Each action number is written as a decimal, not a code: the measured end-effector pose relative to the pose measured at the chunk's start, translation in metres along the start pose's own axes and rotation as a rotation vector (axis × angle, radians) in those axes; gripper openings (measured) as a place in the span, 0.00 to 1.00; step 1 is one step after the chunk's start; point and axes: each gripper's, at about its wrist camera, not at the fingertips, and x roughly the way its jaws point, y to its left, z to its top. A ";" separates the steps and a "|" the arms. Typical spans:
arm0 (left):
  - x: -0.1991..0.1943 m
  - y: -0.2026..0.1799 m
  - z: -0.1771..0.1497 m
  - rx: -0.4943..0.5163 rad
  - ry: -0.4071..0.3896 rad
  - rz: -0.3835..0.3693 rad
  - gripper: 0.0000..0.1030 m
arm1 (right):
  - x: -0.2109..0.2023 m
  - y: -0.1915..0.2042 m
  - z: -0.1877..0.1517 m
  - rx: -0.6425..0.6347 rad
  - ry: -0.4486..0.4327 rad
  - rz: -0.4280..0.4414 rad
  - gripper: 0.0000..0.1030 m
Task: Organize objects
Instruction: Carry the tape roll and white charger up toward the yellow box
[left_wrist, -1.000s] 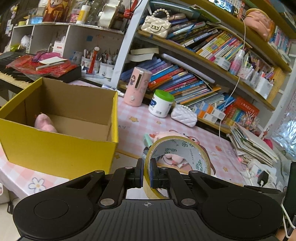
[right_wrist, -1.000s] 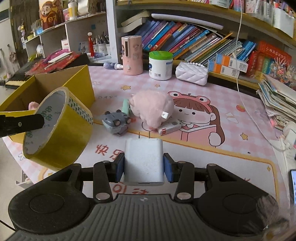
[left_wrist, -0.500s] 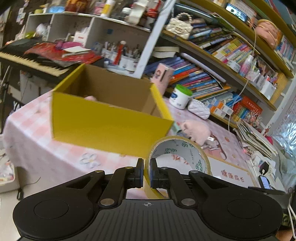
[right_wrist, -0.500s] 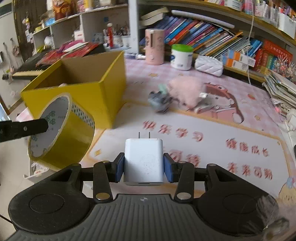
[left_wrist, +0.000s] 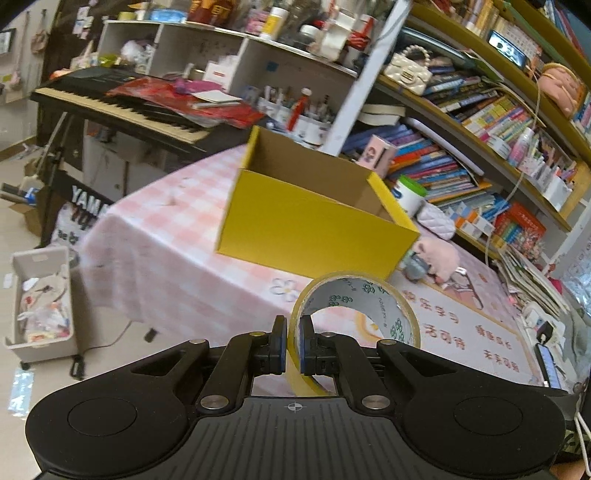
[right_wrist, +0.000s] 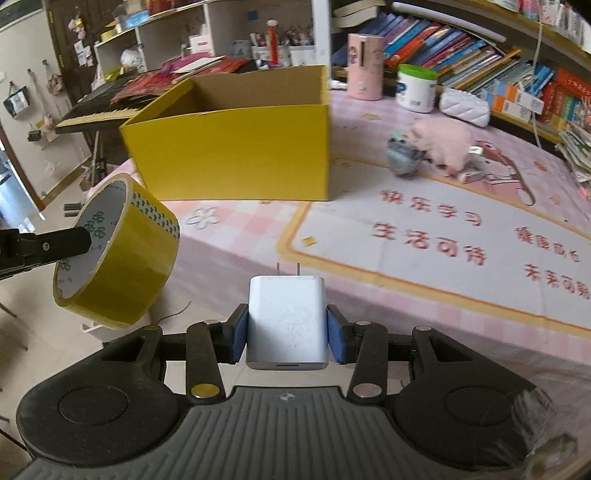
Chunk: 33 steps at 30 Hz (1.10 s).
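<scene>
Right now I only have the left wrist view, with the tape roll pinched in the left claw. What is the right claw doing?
Observer: The right claw is shut on a white charger, prongs pointing forward.
Operator: How does the tape sit from outside?
Observer: The tape roll hangs in the air off the table edge, short of the yellow box.
Operator: Anything left on the table?
Observer: A pink plush and a small grey toy lie together on the mat, to the right of the box.
</scene>
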 end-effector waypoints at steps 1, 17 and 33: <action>-0.004 0.005 0.000 -0.005 -0.004 0.007 0.05 | 0.000 0.005 -0.001 -0.004 -0.001 0.007 0.40; -0.031 0.036 0.012 -0.025 -0.085 0.034 0.05 | -0.008 0.056 0.009 -0.081 -0.049 0.060 0.40; -0.022 0.034 0.019 -0.033 -0.089 0.009 0.05 | -0.004 0.056 0.020 -0.087 -0.064 0.045 0.40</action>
